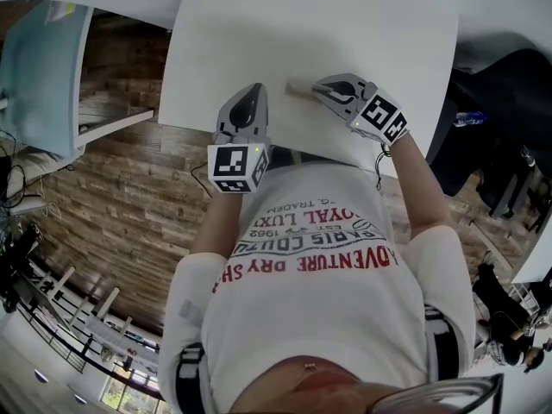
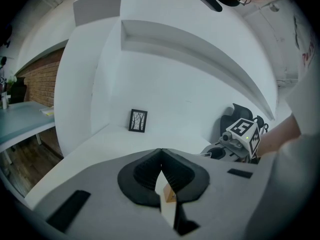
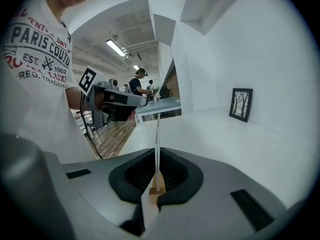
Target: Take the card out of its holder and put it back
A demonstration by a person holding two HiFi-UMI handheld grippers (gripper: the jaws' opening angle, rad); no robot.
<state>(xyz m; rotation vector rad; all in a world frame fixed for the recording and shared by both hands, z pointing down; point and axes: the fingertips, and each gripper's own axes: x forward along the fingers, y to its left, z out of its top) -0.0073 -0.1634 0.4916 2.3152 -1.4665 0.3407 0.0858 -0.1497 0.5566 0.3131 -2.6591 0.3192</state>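
Right tongs [image 3: 157,153] tight on card [image 3: 157,130]

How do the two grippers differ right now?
The right gripper is shut on a thin white card, seen edge-on; the left gripper has its jaws together with no card rising past them. The left gripper points straight away from the person; the right gripper angles in across the white table. Both are grey with a marker cube.

The tabletop [image 1: 345,24] is seen steeply from above in the head view. Both gripper views are set low behind their jaws, turned toward each other; the framed picture [image 2: 138,120] is shared.
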